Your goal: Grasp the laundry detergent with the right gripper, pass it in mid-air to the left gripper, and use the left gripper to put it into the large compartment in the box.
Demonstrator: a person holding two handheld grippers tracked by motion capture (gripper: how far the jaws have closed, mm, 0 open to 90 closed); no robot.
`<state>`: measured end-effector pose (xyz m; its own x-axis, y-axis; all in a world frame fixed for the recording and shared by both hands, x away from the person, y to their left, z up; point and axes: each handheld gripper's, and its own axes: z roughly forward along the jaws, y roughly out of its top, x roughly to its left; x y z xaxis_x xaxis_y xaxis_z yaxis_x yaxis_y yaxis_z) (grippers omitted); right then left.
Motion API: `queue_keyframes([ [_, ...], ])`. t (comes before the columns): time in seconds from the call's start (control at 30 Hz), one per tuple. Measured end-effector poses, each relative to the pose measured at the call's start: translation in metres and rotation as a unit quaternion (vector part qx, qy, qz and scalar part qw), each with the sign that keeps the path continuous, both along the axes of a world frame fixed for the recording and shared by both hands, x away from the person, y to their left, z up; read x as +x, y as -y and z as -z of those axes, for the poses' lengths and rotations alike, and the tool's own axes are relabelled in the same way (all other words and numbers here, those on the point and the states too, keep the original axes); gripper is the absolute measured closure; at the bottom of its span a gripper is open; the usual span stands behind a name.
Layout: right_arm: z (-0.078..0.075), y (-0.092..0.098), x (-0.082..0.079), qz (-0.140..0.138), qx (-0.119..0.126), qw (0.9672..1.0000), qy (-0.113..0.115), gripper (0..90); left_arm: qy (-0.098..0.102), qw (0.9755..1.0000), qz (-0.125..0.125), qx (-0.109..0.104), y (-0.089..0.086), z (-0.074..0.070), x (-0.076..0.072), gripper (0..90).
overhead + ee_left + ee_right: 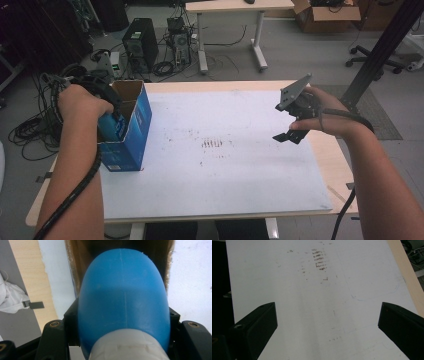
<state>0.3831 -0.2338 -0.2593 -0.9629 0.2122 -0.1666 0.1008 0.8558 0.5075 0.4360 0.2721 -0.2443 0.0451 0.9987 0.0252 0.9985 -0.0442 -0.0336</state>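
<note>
While the left gripper (107, 107) clamps a smooth blue plastic bottle with a white cap (122, 307), the bottle's rounded base points into the open-topped blue cardboard box (131, 131) at the table's left edge. Advice: lower straight, centred between brown inner walls, release near bottom. Right gripper (295, 131) hangs open, empty, above the white board (225, 165).
</note>
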Motion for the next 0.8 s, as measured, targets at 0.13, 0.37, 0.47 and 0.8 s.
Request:
queue_keyframes([
  [0.13, 0.001, 0.001, -0.001, 0.002, 0.001, 1.0, -0.001, 2.3, 0.006, 1.0, 0.003, 0.005, 0.0, 0.011, 0.0, 38.6],
  [0.37, 0.003, 0.0, -0.001, 0.002, 0.001, 1.0, -0.001, 2.3, -0.001, 1.0, 0.006, 0.002, 0.001, 0.026, 0.0, 38.6],
  [0.47, 0.004, -0.001, -0.002, 0.001, 0.004, 1.0, -0.002, 2.3, -0.003, 1.0, 0.008, 0.003, 0.001, 0.033, 0.0, 38.6],
  [0.8, 0.004, 0.0, -0.004, 0.002, 0.006, 1.0, -0.002, 2.3, -0.008, 0.9998, 0.013, 0.009, 0.003, 0.047, 0.002, 38.6],
])
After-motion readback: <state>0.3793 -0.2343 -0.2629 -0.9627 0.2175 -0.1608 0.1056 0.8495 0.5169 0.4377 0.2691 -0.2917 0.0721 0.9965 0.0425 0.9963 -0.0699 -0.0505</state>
